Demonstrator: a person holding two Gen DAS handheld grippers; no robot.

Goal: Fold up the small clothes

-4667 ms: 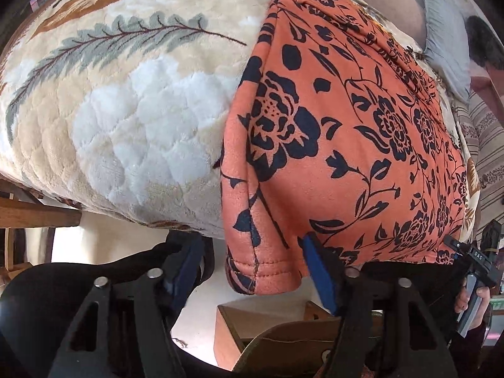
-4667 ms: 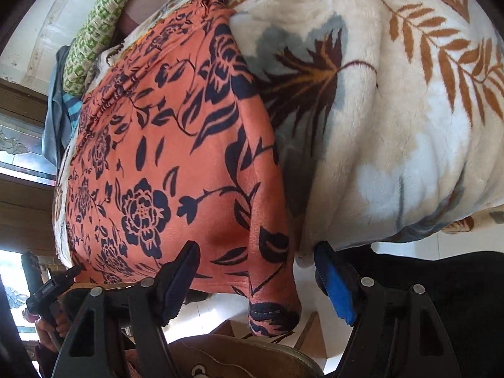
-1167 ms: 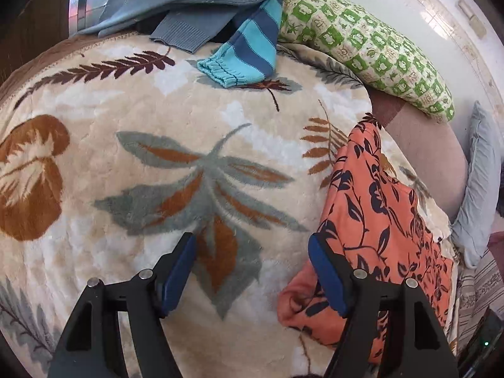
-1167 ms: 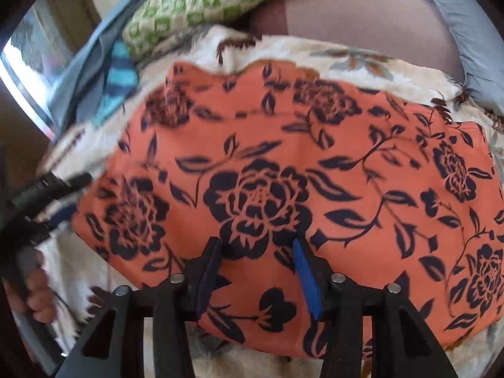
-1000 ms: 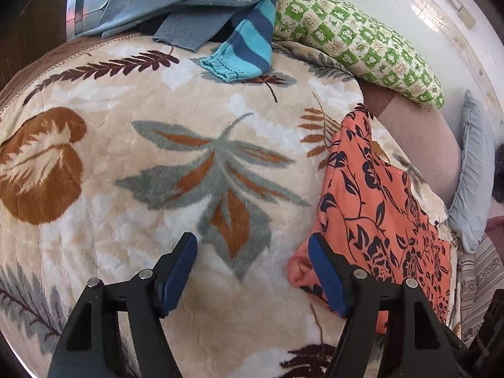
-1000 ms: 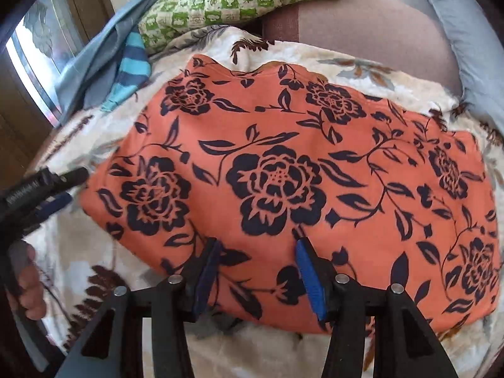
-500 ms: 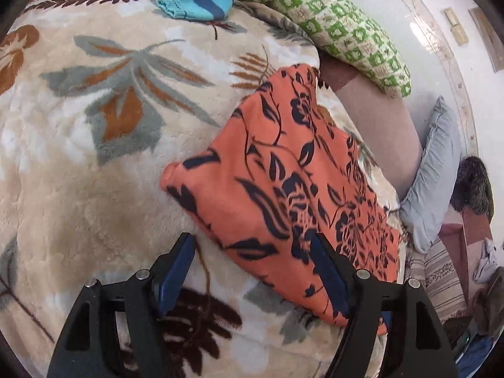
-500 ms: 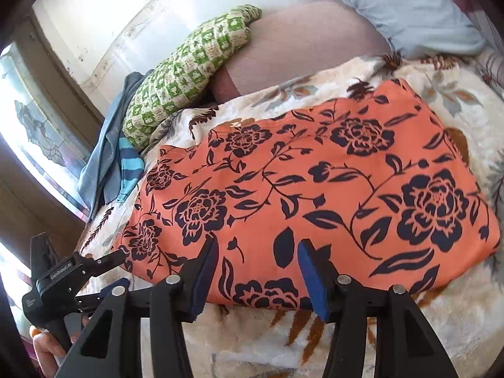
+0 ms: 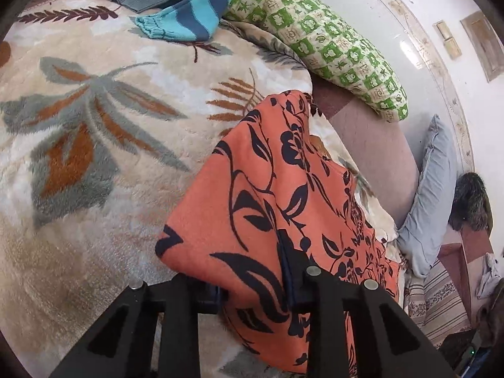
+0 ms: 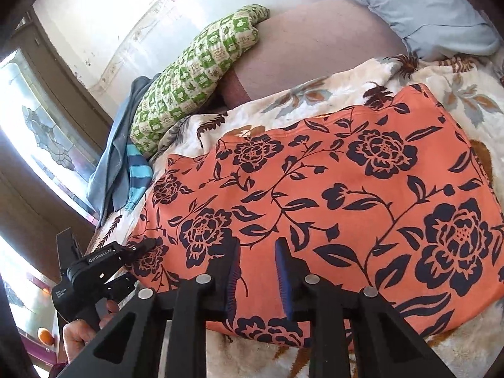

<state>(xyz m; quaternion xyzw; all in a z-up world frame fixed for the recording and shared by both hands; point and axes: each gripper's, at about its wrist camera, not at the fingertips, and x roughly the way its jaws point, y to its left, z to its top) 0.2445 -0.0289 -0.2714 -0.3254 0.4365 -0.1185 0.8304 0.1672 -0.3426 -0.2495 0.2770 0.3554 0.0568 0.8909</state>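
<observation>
Both jaws closing: left hand-held gripper and right hand-held gripper each pinch the orange cloth on the blanket.

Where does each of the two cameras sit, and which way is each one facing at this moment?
Left wrist: rides the left gripper, looking down along the orange floral garment toward the green pillow; its own fingers show, jaws closing with the garment's corner between them.
Right wrist: rides the right gripper, facing across the garment's near edge toward the window; its own fingers show, jaws closing over the fabric, plus the left gripper and the hand holding it.
Shared: garment, leaf-print blanket, green pillow, striped blue knit.
</observation>
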